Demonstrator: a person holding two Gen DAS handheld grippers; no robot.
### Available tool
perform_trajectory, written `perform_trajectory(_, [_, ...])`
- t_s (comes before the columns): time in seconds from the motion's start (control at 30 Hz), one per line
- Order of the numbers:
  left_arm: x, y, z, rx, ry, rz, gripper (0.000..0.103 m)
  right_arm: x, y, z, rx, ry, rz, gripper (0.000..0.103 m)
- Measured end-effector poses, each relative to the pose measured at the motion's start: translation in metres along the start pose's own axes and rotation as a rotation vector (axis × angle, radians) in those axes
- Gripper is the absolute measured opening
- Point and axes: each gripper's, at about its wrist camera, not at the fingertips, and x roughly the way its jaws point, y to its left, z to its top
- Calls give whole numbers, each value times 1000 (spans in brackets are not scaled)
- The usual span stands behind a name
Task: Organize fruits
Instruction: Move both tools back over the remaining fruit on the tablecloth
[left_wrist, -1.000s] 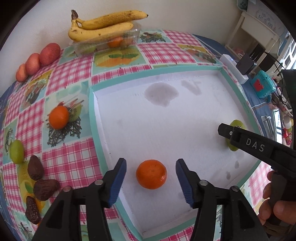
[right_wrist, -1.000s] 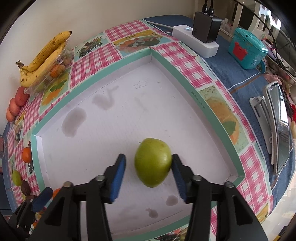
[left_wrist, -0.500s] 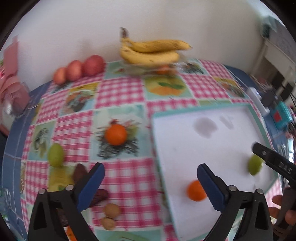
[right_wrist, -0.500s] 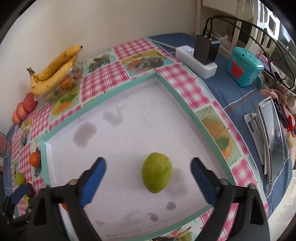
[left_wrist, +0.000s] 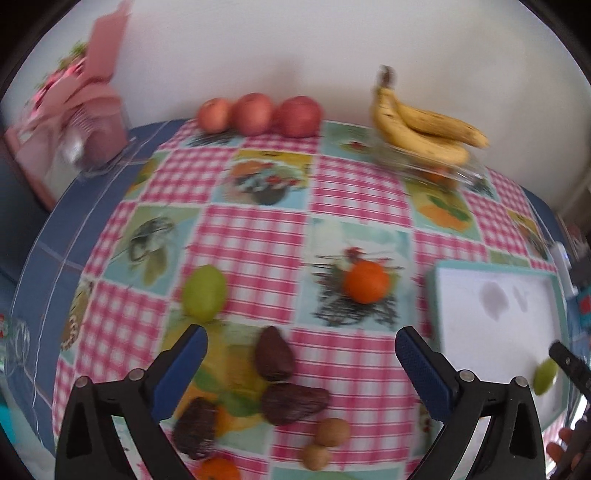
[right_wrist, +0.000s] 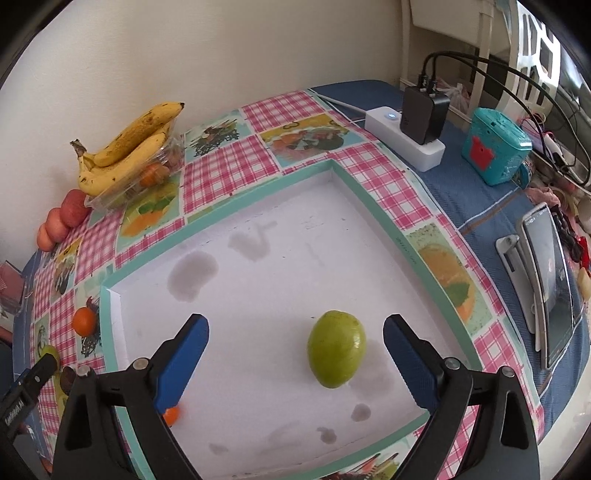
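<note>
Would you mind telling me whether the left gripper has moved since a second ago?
Yes. The left gripper has swung left, off the white tray, which now sits at the view's right edge, and hangs open over the dark fruits on the tablecloth.

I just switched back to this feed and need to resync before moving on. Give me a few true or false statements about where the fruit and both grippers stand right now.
1. The green fruit lies inside the white tray. True.
2. The right gripper is shut on the green fruit. False: its jaws are wide open, and the fruit lies between them, apart from both.
3. The left gripper is open and holds nothing. True.
4. The bananas lie in the white tray. False: they rest on a clear plastic container by the wall.
5. An orange lies on the checked tablecloth, outside the tray. True.
</note>
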Motion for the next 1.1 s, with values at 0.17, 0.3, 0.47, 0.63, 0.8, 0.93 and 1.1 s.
perform_trajectory(0.17, [1, 42, 4, -96, 3, 44, 103, 3, 13, -3, -37, 13, -5, 96])
perform_trajectory(0.3, [-1, 68, 7, -137, -4, 72, 103, 5, 27, -6, -80, 26, -21, 96])
perform_trajectory(0.47, [-2, 97, 8, -184, -5, 98, 103, 3, 48, -10, -122, 23, -13, 96])
perform_trajectory(0.63, [-4, 125, 8, -235, -4, 120, 103, -2, 86, -15, -228, -4, -14, 96])
perform_trajectory(0.8, [-1, 142, 7, -269, 6, 114, 103, -5, 124, -27, -318, -7, 29, 96])
perform_trajectory(0.93, [3, 149, 7, -309, 23, 79, 103, -5, 154, -37, -379, 4, 73, 96])
perform_trajectory(1.1, [11, 150, 9, -326, 42, 44, 103, 2, 181, -50, -420, 56, 127, 96])
